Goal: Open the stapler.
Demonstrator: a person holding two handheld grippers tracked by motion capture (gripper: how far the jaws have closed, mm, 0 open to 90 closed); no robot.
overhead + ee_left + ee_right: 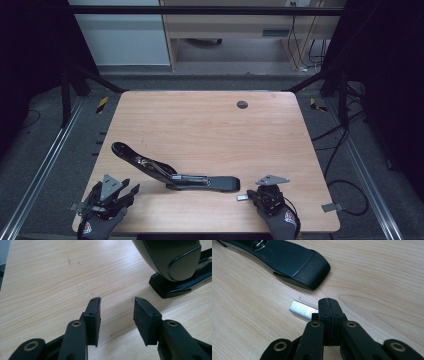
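Observation:
A black stapler (172,175) lies opened out on the wooden table (210,125), its top arm swung up toward the left and its base pointing right. My left gripper (129,194) rests near the front left corner, open with nothing between its pads (93,312); the stapler's rounded end (172,260) looms at the upper right of the left gripper view. My right gripper (251,195) sits just in front of the stapler's right end (297,263). It (328,305) is shut on one end of a silver strip of staples (302,310), which sticks out to its left.
A small dark grommet hole (242,104) sits near the table's far edge. Black frame bars and cables surround the table on the floor. The table's front edge lies close under both hands.

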